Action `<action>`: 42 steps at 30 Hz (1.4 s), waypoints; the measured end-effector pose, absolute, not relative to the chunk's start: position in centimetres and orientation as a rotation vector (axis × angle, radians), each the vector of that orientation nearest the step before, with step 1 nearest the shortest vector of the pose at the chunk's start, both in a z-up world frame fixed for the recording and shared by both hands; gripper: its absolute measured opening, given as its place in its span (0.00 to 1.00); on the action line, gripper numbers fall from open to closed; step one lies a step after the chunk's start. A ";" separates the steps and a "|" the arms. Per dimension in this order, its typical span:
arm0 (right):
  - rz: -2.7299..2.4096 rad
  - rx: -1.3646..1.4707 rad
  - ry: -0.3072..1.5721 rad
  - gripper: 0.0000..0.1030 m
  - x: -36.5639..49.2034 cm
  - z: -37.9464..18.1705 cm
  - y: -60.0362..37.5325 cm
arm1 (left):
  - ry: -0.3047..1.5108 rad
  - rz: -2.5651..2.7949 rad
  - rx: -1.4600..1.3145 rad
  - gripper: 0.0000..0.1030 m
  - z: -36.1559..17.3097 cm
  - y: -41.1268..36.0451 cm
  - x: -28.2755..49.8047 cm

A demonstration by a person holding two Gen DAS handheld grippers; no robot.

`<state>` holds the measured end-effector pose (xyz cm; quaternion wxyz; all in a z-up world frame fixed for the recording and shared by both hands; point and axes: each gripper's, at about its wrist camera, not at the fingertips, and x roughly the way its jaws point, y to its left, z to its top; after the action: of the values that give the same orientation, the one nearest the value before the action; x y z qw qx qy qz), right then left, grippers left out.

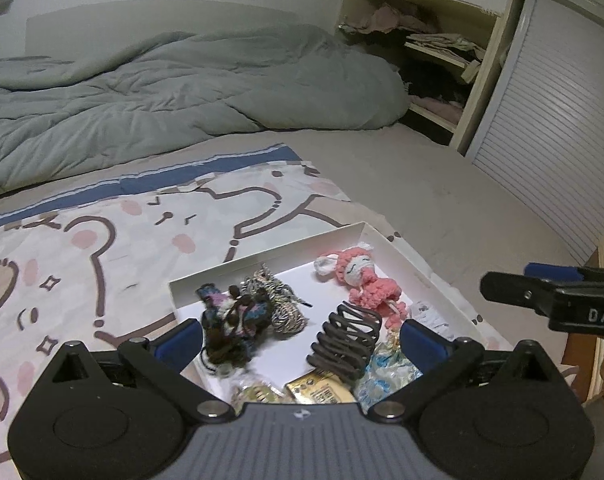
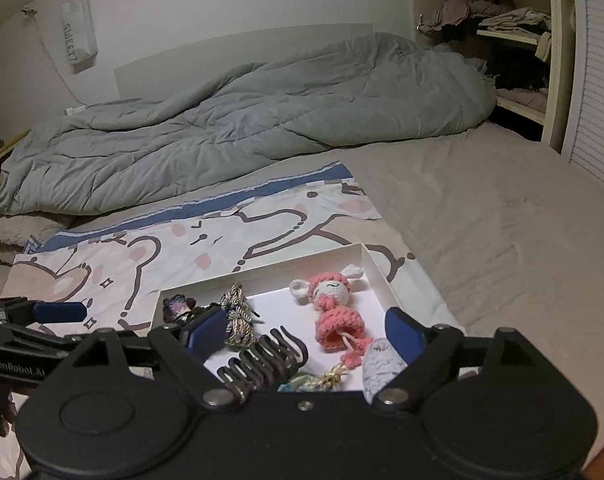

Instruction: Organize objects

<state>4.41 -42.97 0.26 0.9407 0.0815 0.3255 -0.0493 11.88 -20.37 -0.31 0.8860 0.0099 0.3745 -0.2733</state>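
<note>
The shallow white cardboard box (image 2: 376, 270) lay on the cartoon-printed sheet (image 2: 149, 248) on the bed, holding a pink crocheted doll (image 2: 334, 304), a dark wavy claw hair clip (image 2: 261, 360) and braided cords (image 2: 237, 316). Left gripper (image 1: 299, 338) and right gripper (image 2: 306, 326) both hovered over it, jaws spread and empty. Best to choose one item, probably the clip, and close squarely across it without snagging the cords.

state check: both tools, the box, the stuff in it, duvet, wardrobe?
left tool: open, holding nothing
right tool: open, holding nothing
white box: lidless, on the cartoon sheet
pink crochet doll: lying flat in box
dark claw hair clip: on its side in box
braided cords: bundled in box
grey duvet: crumpled
wardrobe: door slid open, clothes inside
</note>
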 end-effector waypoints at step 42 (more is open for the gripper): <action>-0.139 0.077 0.686 1.00 -1.2 -1.1 -38.1 | 0.733 -0.432 0.079 1.00 -0.7 -15.0 6.4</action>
<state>-1.16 -38.05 -1.09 0.9386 0.0379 0.3360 -0.0681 6.43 -14.96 -0.68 0.9102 0.0384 0.3554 -0.2093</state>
